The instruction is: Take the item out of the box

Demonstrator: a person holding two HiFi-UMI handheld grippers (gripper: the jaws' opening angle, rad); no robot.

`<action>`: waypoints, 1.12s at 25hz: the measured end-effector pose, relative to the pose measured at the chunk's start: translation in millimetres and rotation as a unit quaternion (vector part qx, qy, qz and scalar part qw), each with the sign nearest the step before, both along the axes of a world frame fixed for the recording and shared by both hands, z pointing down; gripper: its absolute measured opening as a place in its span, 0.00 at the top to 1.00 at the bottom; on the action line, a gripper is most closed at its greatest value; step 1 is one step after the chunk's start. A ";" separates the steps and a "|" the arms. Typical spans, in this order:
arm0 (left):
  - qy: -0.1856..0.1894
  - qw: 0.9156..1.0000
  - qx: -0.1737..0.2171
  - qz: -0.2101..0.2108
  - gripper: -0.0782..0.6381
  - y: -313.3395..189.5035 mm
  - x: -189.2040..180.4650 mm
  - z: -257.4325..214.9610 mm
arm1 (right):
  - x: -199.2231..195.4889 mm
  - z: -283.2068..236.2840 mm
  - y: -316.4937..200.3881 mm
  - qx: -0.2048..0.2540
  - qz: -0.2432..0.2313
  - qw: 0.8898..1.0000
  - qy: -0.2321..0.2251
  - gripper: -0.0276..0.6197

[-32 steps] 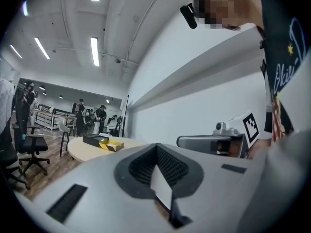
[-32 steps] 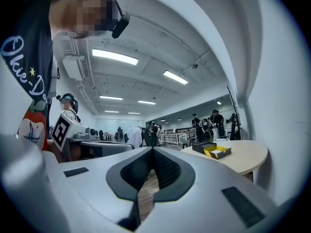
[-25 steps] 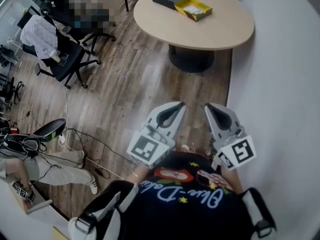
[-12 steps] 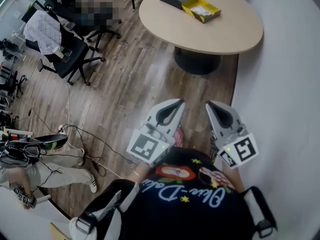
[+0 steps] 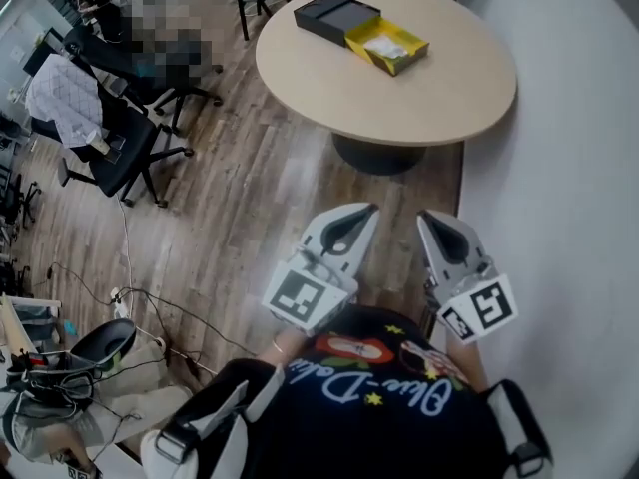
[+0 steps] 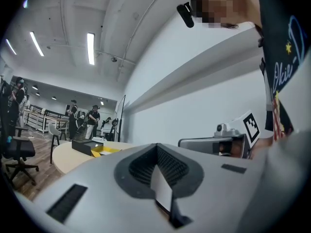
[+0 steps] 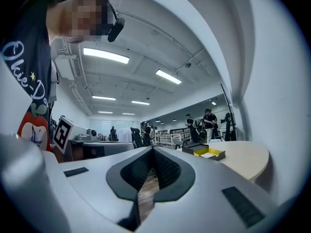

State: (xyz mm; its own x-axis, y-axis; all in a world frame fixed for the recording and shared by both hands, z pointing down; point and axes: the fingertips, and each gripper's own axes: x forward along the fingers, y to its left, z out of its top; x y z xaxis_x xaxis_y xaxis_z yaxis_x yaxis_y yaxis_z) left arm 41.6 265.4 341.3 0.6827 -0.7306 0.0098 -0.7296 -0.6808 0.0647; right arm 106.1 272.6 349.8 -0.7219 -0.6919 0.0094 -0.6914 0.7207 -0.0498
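Observation:
An open yellow box (image 5: 401,58) with a white item (image 5: 380,44) in it lies on the far side of a round beige table (image 5: 419,98), next to a black lid (image 5: 336,17). Both grippers are held close to the person's chest, well short of the table. The left gripper (image 5: 366,212) is shut and holds nothing. The right gripper (image 5: 428,218) is shut and empty too. From the left gripper (image 6: 156,146) the box (image 6: 108,151) shows small and far off. Past the right gripper (image 7: 153,149) the box (image 7: 210,153) sits at the right on the table (image 7: 245,161).
A white curved wall (image 5: 569,168) runs along the right. The table stands on a dark round pedestal (image 5: 384,153). Black office chairs (image 5: 115,143) stand at the left on the wood floor, with cables (image 5: 150,307) at the lower left. People stand far off in the room.
The table and box have shifted left and lower in the head view as the person moves. Both grippers stay shut in front of the chest.

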 end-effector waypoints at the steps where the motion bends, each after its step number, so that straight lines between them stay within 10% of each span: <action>1: 0.000 1.000 -0.004 0.003 0.91 -10.3 -1.3 0.0 | -1.0 -1.2 -9.1 -0.002 0.005 1.000 -0.001 0.96; 28: 0.016 0.995 -0.013 0.096 0.91 -217.6 -52.0 -2.3 | -58.9 -4.7 -191.1 -0.042 0.101 0.994 -0.011 0.96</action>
